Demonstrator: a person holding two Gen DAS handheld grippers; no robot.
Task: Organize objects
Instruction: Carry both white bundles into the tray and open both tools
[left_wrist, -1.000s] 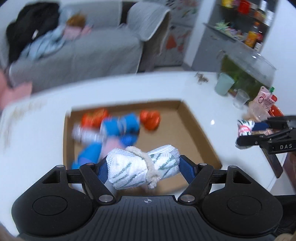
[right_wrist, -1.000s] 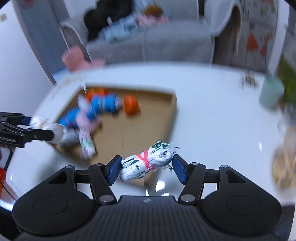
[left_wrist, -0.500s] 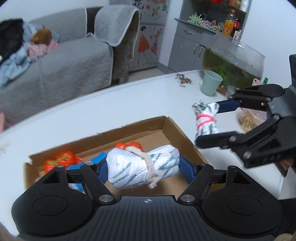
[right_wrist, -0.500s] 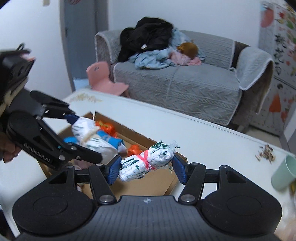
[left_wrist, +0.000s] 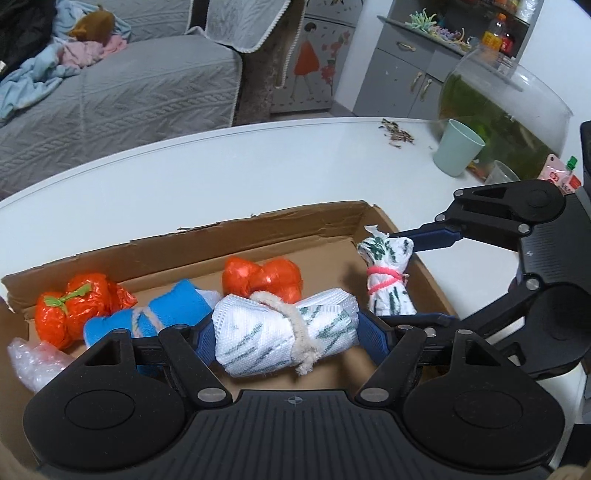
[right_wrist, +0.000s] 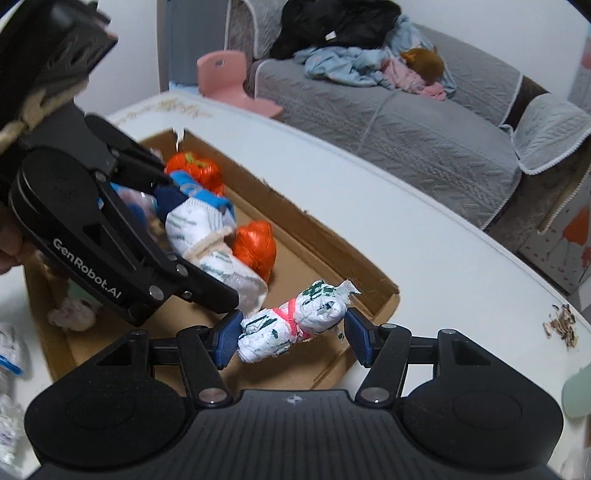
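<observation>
The left gripper (left_wrist: 286, 332) has its jaws clenched end to end on a cloth roll (left_wrist: 284, 334), which lies crosswise between the blue pads and hangs above the near part of the cardboard box (left_wrist: 303, 227). This cloth roll is white mesh fabric with faint green dashes, bound round its middle by a knotted cream cord. The right gripper (right_wrist: 291, 332) grasps a smaller bundle (right_wrist: 295, 319) the same way, one end against each pad, held just over the box's near right corner; in the left wrist view it stands nearly upright at the box's right wall. The smaller bundle is white with dark green marks, cinched by a pink band, its top end crumpled into a tuft. Inside the box lie two orange plastic bundles (left_wrist: 79, 304) (left_wrist: 264, 277), a blue cloth roll (left_wrist: 162, 314) tied with cord, and a clear bubble-wrap bundle (left_wrist: 33, 360) at the near left. The box sits on a white worktop (left_wrist: 221, 173).
</observation>
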